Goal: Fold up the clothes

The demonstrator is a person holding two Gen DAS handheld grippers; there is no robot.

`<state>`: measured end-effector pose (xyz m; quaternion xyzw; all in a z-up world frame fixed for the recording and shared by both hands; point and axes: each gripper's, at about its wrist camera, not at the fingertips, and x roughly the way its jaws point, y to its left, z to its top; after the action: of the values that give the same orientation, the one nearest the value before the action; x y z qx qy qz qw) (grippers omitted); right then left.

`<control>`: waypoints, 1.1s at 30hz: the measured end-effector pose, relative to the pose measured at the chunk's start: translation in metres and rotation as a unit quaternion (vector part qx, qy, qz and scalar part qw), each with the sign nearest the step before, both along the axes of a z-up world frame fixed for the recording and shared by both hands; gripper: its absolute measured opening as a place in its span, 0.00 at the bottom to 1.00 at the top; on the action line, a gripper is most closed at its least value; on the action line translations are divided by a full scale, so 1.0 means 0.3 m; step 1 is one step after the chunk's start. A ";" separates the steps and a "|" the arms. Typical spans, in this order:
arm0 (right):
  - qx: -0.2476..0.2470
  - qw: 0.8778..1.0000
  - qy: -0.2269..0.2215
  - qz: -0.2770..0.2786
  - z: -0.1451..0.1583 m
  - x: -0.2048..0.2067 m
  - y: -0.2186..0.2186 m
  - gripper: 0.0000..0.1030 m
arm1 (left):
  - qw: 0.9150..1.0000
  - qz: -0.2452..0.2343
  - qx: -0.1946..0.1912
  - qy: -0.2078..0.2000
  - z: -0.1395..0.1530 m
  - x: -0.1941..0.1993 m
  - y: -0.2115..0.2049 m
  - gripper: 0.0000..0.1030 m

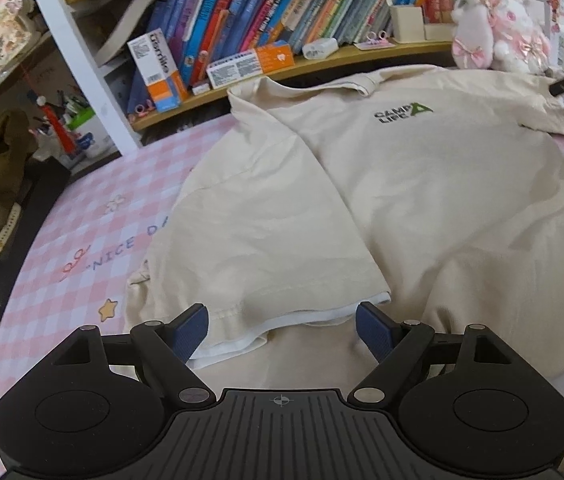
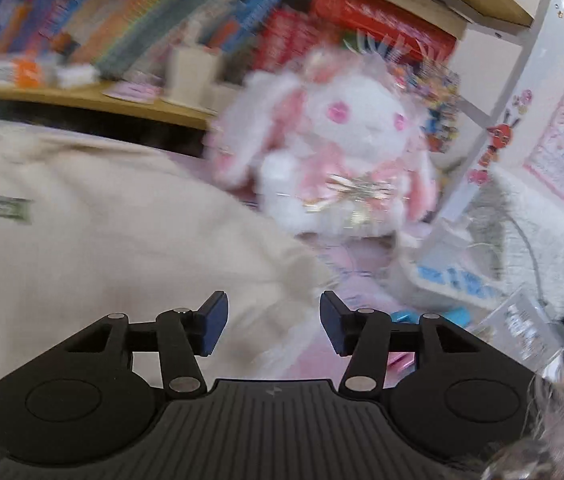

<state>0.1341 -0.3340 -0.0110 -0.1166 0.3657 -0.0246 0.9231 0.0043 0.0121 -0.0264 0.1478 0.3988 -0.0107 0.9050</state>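
Matt cream cotton T-shirt (image 1: 422, 184); fluffy plush rabbit (image 2: 338, 152); wooden shelf (image 1: 322, 68).

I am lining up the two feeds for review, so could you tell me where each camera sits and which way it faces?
Left wrist: on the left gripper, looking down across the cream T-shirt towards the bookshelf; both fingers show, open.
Right wrist: on the right gripper, blurred, facing the plush rabbit over the shirt's edge; both fingers show, apart, nothing gripped.
Shared: T-shirt, rabbit, bookshelf.

Bookshelf (image 1: 241, 12) (crammed), plush rabbit (image 2: 346, 152), checked sheet (image 1: 93, 216)
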 end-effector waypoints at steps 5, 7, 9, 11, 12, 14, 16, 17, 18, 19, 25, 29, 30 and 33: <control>0.048 0.994 0.009 0.093 0.034 -0.201 0.138 0.55 | 1.000 0.002 0.004 -0.016 0.012 -0.013 -0.039 0.81; 0.056 0.991 0.018 0.124 0.029 -0.275 0.188 0.62 | 1.000 -0.001 0.007 -0.022 0.017 -0.019 -0.063 0.81; 0.063 0.986 0.027 0.152 0.022 -0.348 0.235 0.65 | 1.000 -0.005 0.013 -0.027 0.018 -0.028 -0.088 0.81; 0.071 0.982 0.036 0.174 0.013 -0.412 0.275 0.66 | 0.999 -0.008 0.018 -0.029 0.017 -0.039 -0.111 0.81; 0.077 0.980 0.043 0.177 0.006 -0.435 0.287 0.66 | 0.999 -0.009 0.019 -0.029 0.017 -0.045 -0.120 0.81; 0.092 0.978 0.057 0.181 -0.012 -0.472 0.304 0.66 | 0.999 -0.009 0.021 -0.031 0.018 -0.056 -0.136 0.81; 0.100 0.976 0.069 0.180 -0.030 -0.500 0.312 0.65 | 0.999 -0.006 0.022 -0.034 0.022 -0.063 -0.144 0.81; 0.100 0.976 0.074 0.177 -0.041 -0.510 0.314 0.63 | 0.999 -0.005 0.023 -0.035 0.024 -0.066 -0.147 0.81; 0.098 0.977 0.079 0.174 -0.051 -0.518 0.314 0.62 | 0.999 -0.003 0.024 -0.036 0.026 -0.068 -0.148 0.81; 0.095 0.977 0.083 0.171 -0.060 -0.523 0.312 0.62 | 0.999 -0.002 0.025 -0.038 0.029 -0.070 -0.150 0.81; 0.097 0.977 0.095 0.165 -0.087 -0.544 0.288 0.61 | 0.998 -0.005 0.036 -0.045 0.036 -0.073 -0.155 0.81; 0.096 0.977 0.093 0.167 -0.089 -0.548 0.283 0.61 | 0.999 -0.008 0.040 -0.027 0.017 -0.047 -0.158 0.80; 0.096 0.977 0.093 0.167 -0.089 -0.548 0.284 0.61 | 0.999 -0.009 0.041 -0.022 0.012 -0.040 -0.160 0.80; 0.097 0.977 0.093 0.164 -0.090 -0.550 0.286 0.61 | 0.998 -0.017 0.055 -0.004 -0.009 -0.012 -0.171 0.66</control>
<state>-0.0308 -0.2482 -0.0380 -0.0869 0.4266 0.1733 0.8834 0.0007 -0.0391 -0.0292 0.2038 0.3925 -0.0038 0.8969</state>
